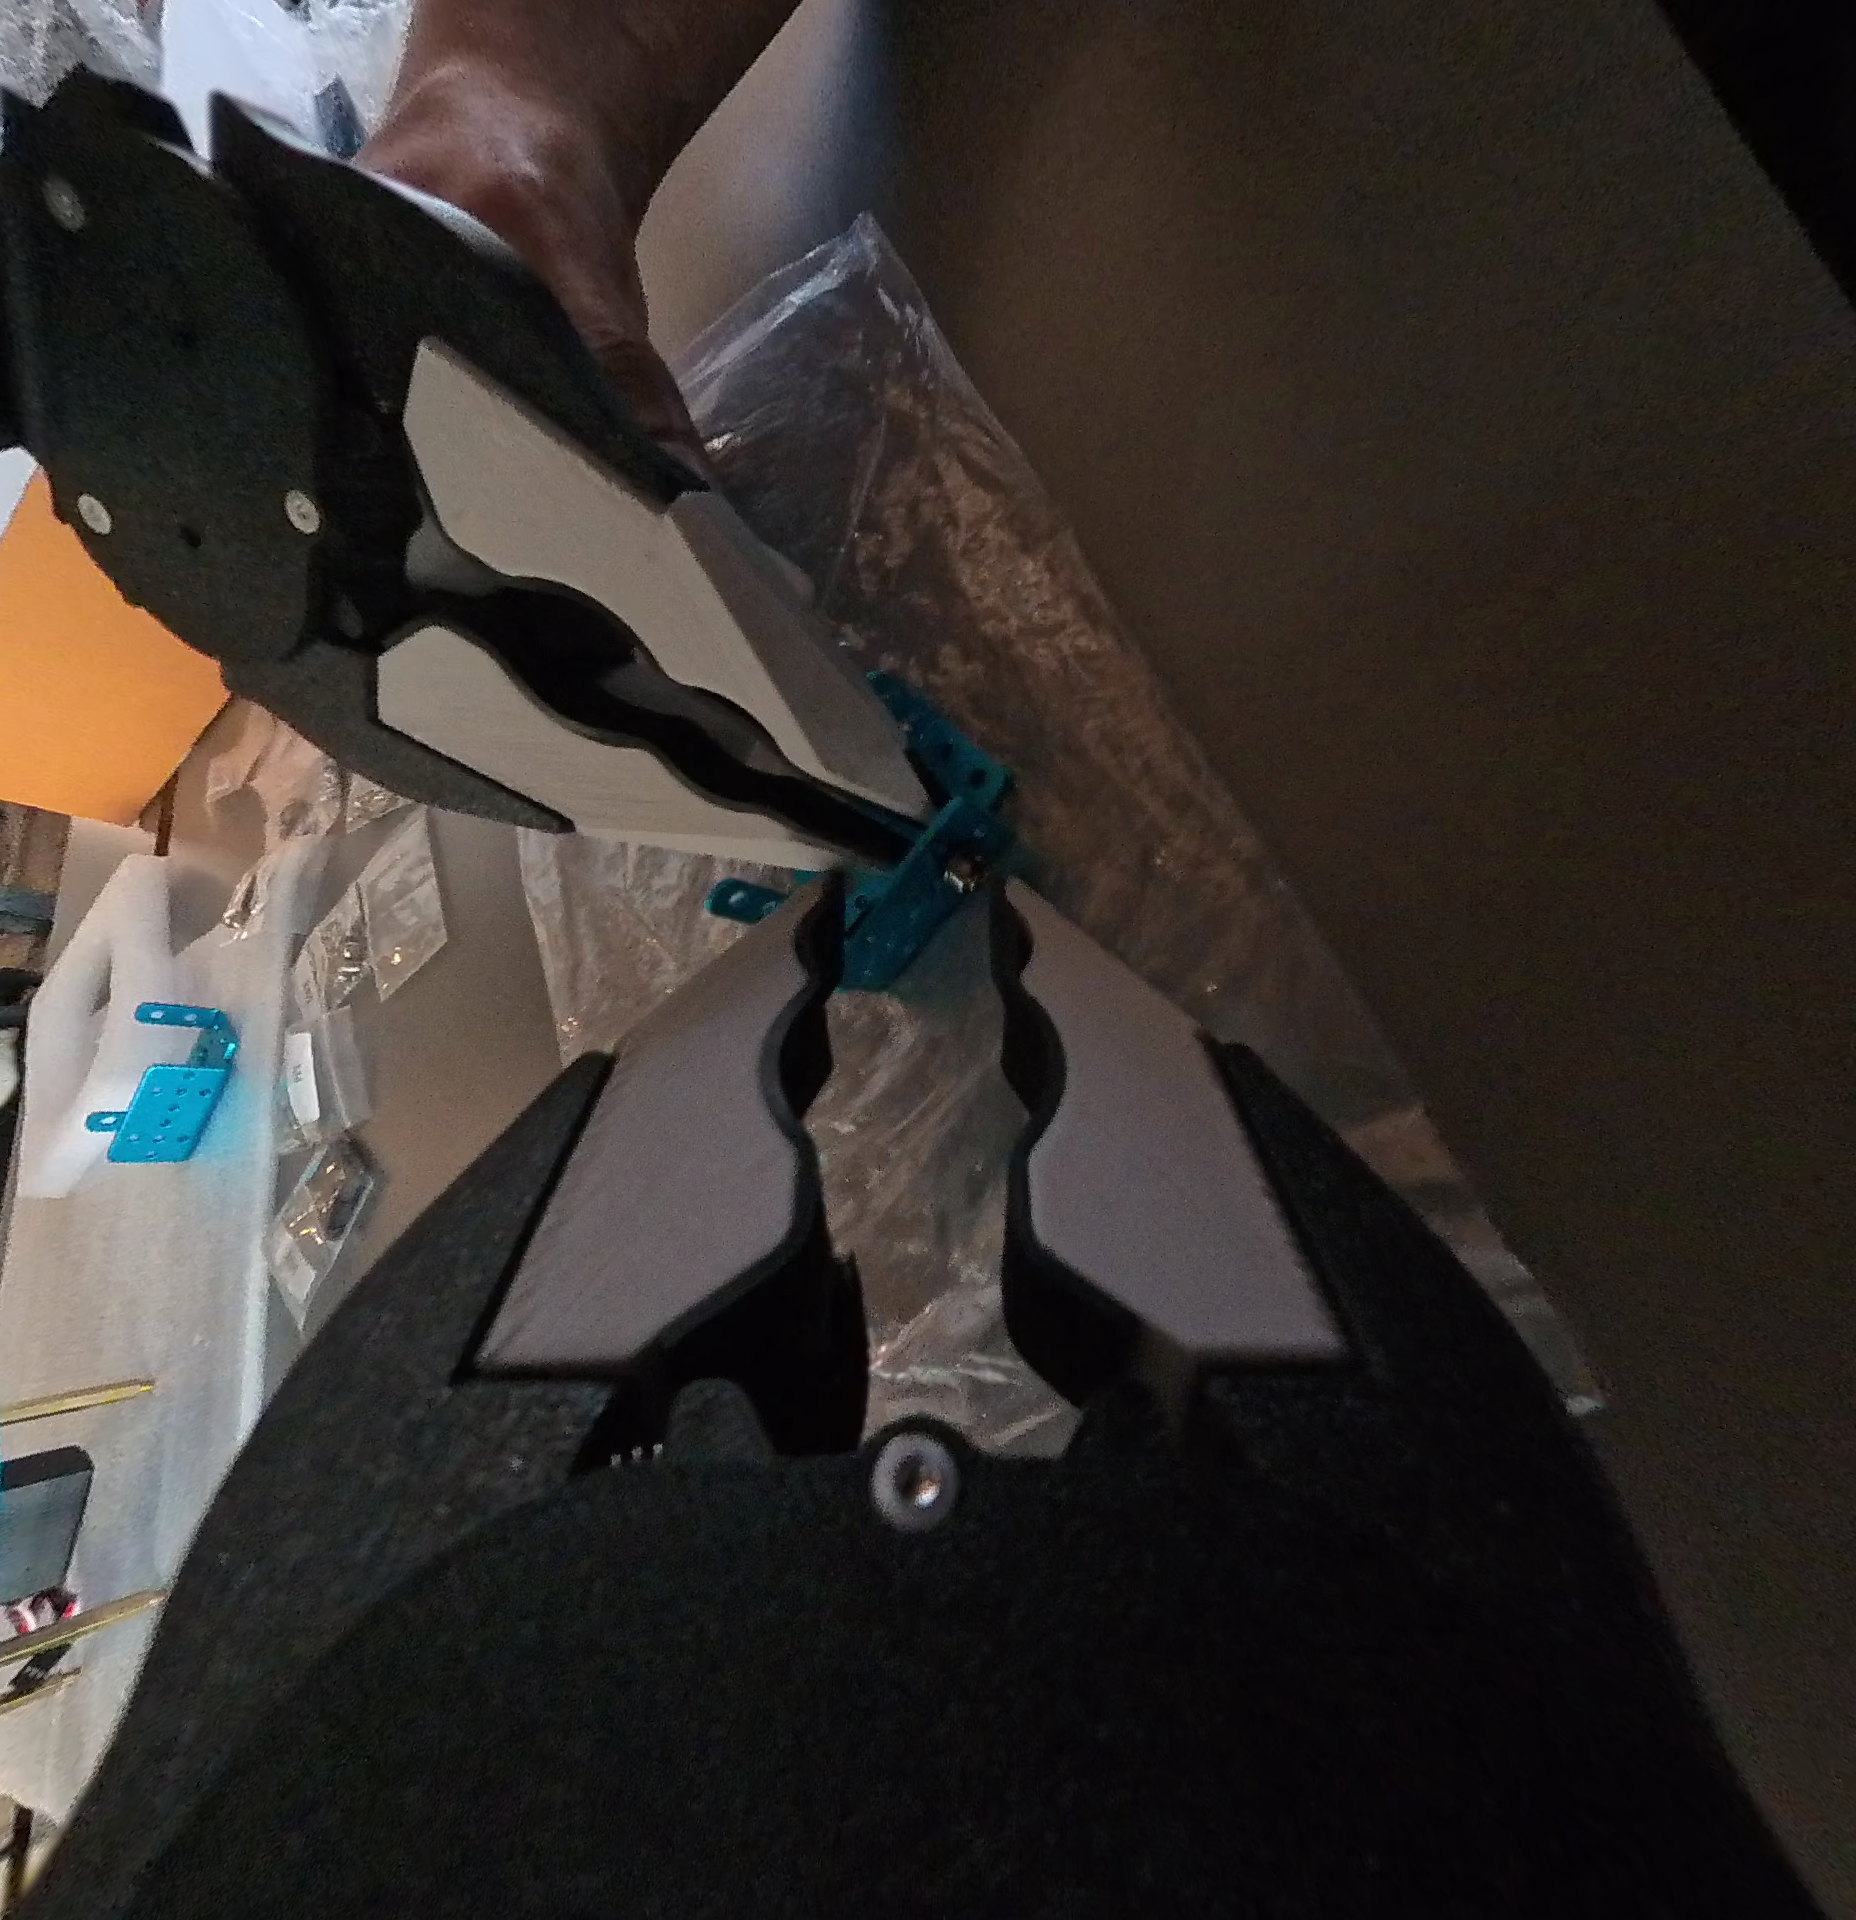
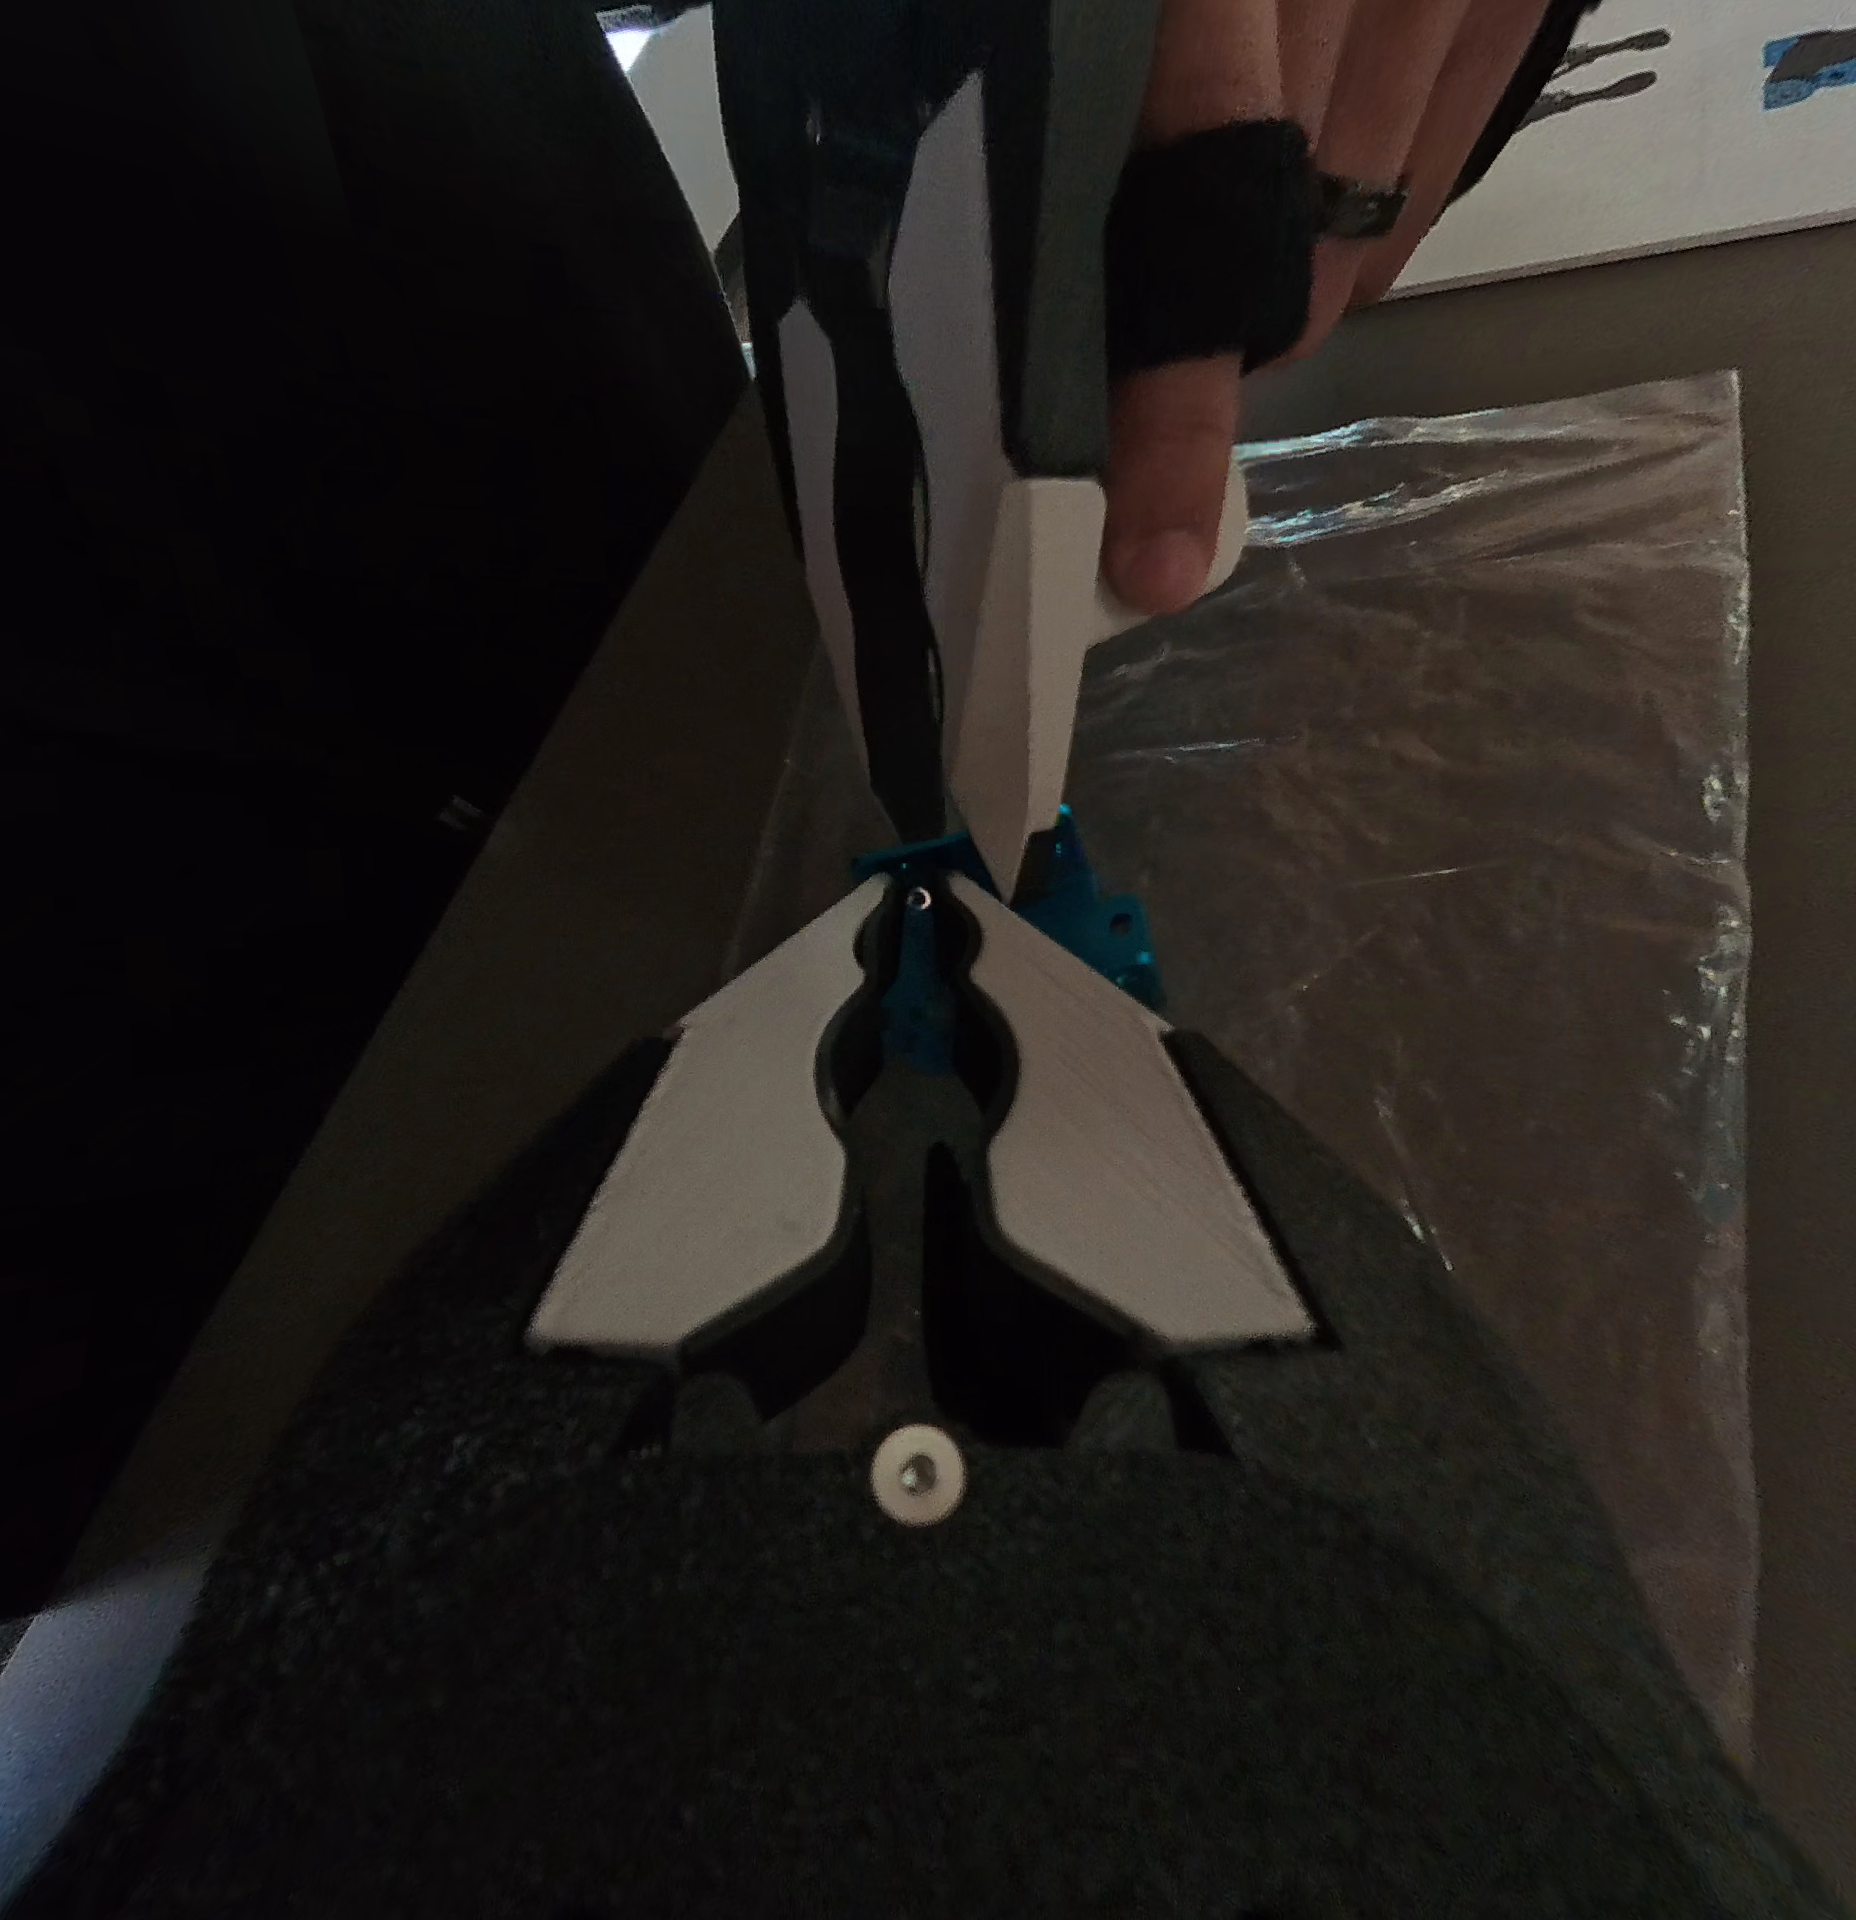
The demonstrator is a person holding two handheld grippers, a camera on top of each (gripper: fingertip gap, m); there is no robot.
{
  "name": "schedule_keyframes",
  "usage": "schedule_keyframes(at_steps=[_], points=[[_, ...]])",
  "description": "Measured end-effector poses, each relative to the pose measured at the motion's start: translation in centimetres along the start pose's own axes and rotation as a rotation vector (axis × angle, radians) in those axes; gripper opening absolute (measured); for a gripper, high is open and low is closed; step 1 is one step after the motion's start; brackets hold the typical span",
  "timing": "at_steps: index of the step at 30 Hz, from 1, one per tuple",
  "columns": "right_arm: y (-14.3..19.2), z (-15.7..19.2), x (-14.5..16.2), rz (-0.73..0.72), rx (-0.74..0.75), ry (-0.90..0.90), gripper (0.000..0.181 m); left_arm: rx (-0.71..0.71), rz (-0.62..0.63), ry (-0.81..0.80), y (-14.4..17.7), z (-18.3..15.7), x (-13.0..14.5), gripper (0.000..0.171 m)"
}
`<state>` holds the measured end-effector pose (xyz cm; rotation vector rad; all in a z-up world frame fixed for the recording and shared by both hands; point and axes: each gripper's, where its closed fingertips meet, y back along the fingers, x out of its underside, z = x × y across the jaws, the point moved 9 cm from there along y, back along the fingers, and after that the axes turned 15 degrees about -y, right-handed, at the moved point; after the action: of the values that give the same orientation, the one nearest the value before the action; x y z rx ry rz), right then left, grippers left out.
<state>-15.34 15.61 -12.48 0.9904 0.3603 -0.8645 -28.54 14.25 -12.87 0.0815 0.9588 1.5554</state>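
— Over the clear plastic sheet [image 2: 1423, 831] on the dark worktop [image 1: 1423, 520], both claws meet at one small thing. See it?

— Yes, a blue perforated metal bracket assembly [image 1: 908, 894], held up off the sheet between them. The left claw [image 1: 908, 904] comes from below in its own view, its fingers drawn in on the bracket's lower strip, clamped on it.

— And the other?

— The right claw [image 2: 922, 896] has its two white fingertips nearly together, pinched on the bracket's top edge, where a small silver screw [image 2: 919, 900] shows right at the tips. From the left wrist view that same claw slants in from the upper left, tips on the blue metal.

— Whose fingers are those?

— A person's hand [image 2: 1267, 208], with a black finger sleeve, gripping the left claw's handle; one fingertip rests on its white finger.

— Anything else about?

— Off to the side, a second blue bracket [image 1: 176, 1091] lies on white foam [image 1: 103, 1039], with small clear bags [image 1: 352, 956] of parts near it.
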Motion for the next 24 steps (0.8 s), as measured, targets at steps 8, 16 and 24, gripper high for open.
schedule_keyframes(at_steps=[8,16,24], points=[[-0.1,-0.1,0.0,0.005,-0.025,-0.017,0.003,-0.038,0.018,-0.038,-0.1,-0.3,-0.1,0.024],[-0.1,-0.6,-0.3,-0.005,-0.052,-0.038,0.002,-0.141,0.070,-0.106,0.0,-0.9,0.0,0.021],[0.1,-1.1,-0.5,-0.030,-0.029,-0.083,0.003,-0.196,0.091,-0.135,0.4,-1.1,0.4,0.010]])
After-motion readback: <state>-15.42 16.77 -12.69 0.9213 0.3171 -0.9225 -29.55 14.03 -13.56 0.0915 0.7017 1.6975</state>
